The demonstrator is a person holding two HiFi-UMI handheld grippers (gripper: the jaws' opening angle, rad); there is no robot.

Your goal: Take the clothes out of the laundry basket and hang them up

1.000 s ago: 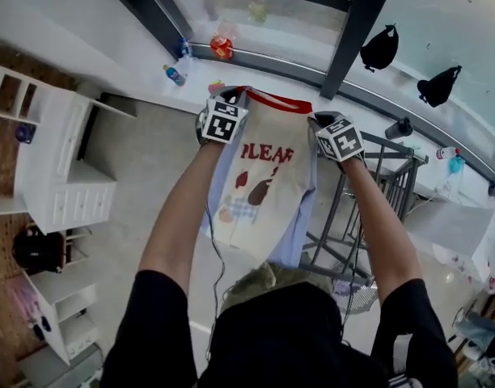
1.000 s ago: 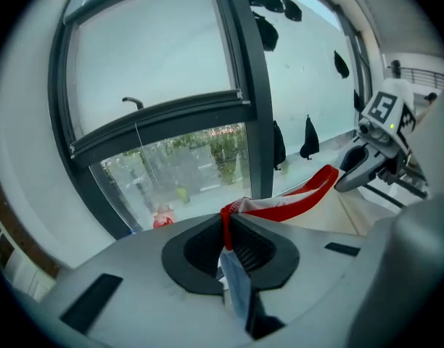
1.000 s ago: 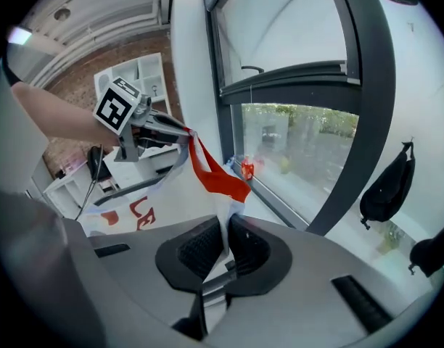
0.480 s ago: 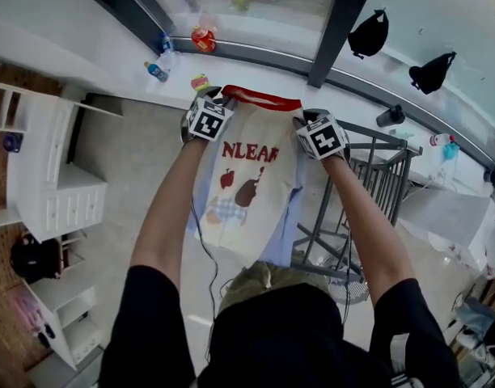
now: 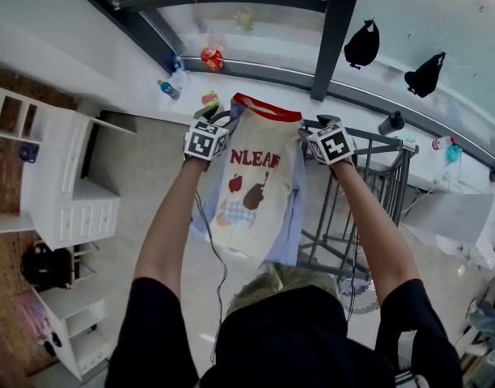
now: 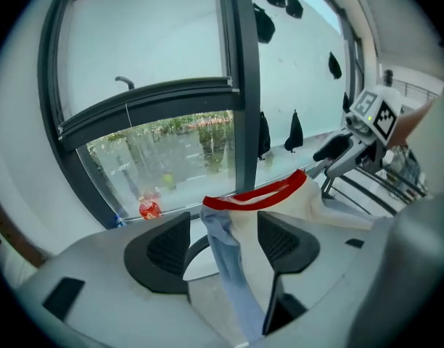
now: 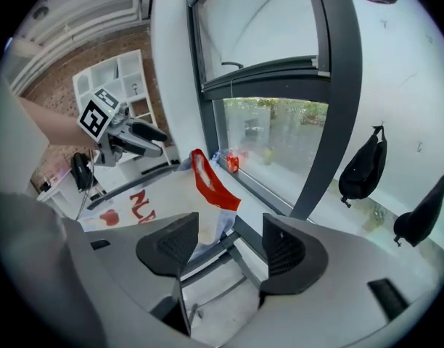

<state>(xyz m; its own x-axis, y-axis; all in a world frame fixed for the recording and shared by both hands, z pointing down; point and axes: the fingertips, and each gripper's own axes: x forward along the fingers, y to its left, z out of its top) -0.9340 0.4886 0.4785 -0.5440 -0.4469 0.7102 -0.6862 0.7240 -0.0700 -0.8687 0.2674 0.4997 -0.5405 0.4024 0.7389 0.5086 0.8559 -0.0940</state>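
Shelf unit: white, open compartments (image 5: 69, 192), far left on the floor, well apart from the shirt.
Window ledge: pale sill (image 5: 255, 75) w/ a red container (image 5: 211, 55) and a blue-capped bottle (image 5: 168, 89), both upright, beyond the grippers.
Left gripper: (image 6: 223, 220) raised at the shirt's left shoulder; fingers (image 6: 160, 252) apart and opening. A light-blue sleeve (image 6: 225, 267) hangs between them, pads not pressing on it.
Shirt: cream T-shirt (image 5: 255, 192) w/ red collar (image 5: 268, 107) at top and red lettering plus small prints on the front. It hangs straight down between the two grippers, above the floor and just left of the rack. Whether it rests on the rack's top bar can't be told.
Right gripper: (image 7: 231, 223) raised at the shirt's right shoulder; fingers (image 7: 287, 249) apart and opening. Shirt fabric lies just beside the left-hand pad; the other pad is clear of it. Rack bars show in the gap below.
Drying rack: dark metal frame (image 5: 369, 176), right of the shirt, under the right arm.
Bags: two black ones (image 5: 362, 45) hang on the white wall, upper right, well apart from the rack.
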